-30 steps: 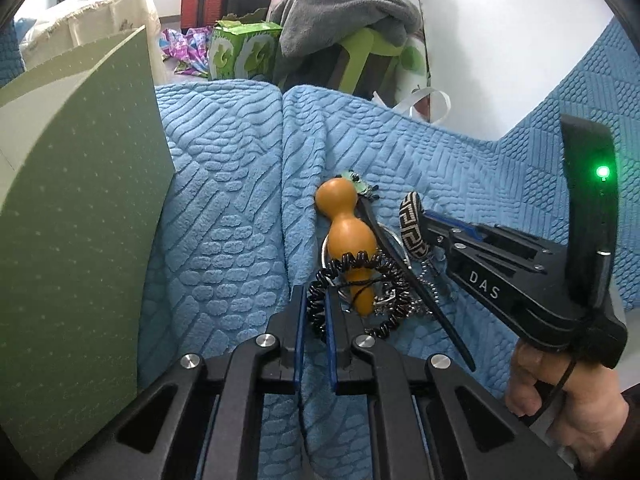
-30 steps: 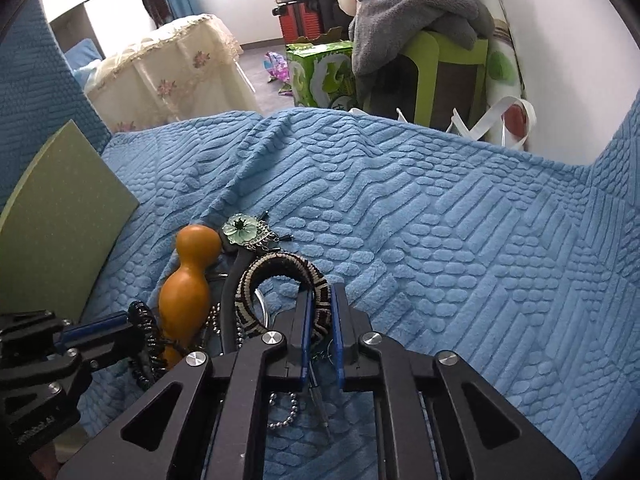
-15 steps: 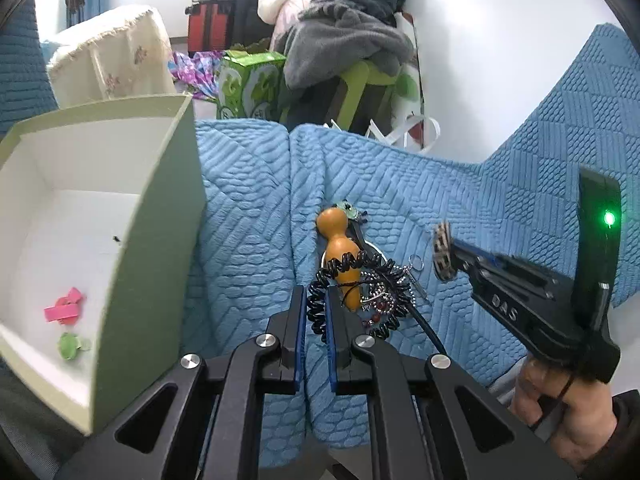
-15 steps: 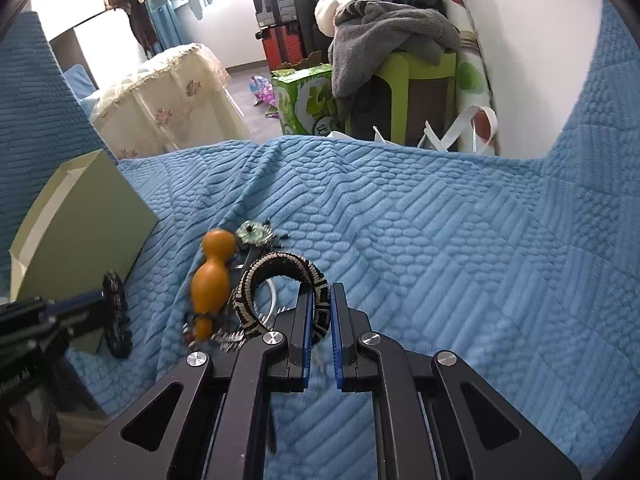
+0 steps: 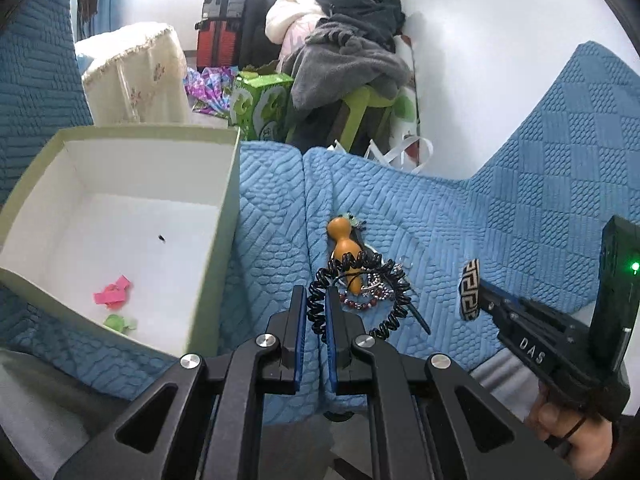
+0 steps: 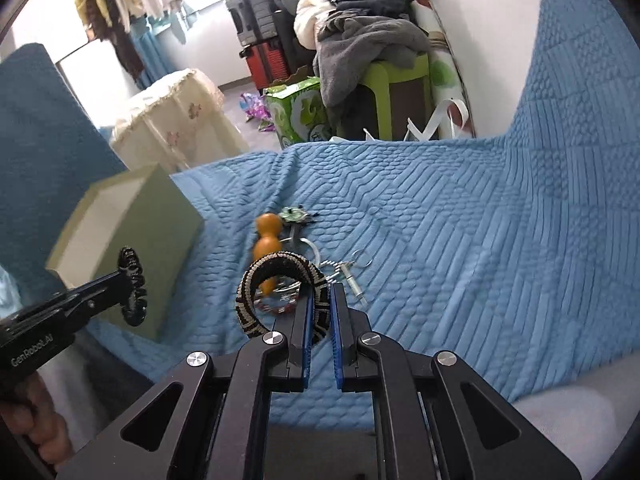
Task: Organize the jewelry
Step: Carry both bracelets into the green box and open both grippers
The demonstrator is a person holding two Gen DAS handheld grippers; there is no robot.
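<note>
My left gripper (image 5: pixel 312 310) is clamped on a black coiled spiral bracelet (image 5: pixel 360 294), whose loop stands out ahead of my left fingertips, lifted above the blue quilted cover (image 5: pixel 460 216). My right gripper (image 6: pixel 319 312) is clamped on a wide woven bangle (image 6: pixel 276 280) with a black and cream key pattern, pinched near its right edge so the arch rises up and to the left of my right fingertips. Seen from my left wrist, that bangle (image 5: pixel 471 294) shows edge-on at the tip of the right gripper (image 5: pixel 482 300), to the right of my left fingers. Seen from my right wrist, the coiled bracelet (image 6: pixel 134 286) hangs at the tip of the left gripper (image 6: pixel 120 280), well to the left of my right fingers.

Beyond both sets of fingertips, the other jewelry lies in a small pile on the cover: an orange gourd-shaped pendant (image 6: pixel 267 242), a green flower-shaped brooch (image 6: pixel 295 215) touching its far end, a dark red bead bracelet (image 5: pixel 360 303), and a silver clasp with rings (image 6: pixel 352 274).

Left of my left fingers sits an open pale green box (image 5: pixel 224 240) with a white inside, holding pink paper scraps (image 5: pixel 112 294) and green paper scraps (image 5: pixel 118 323).
</note>
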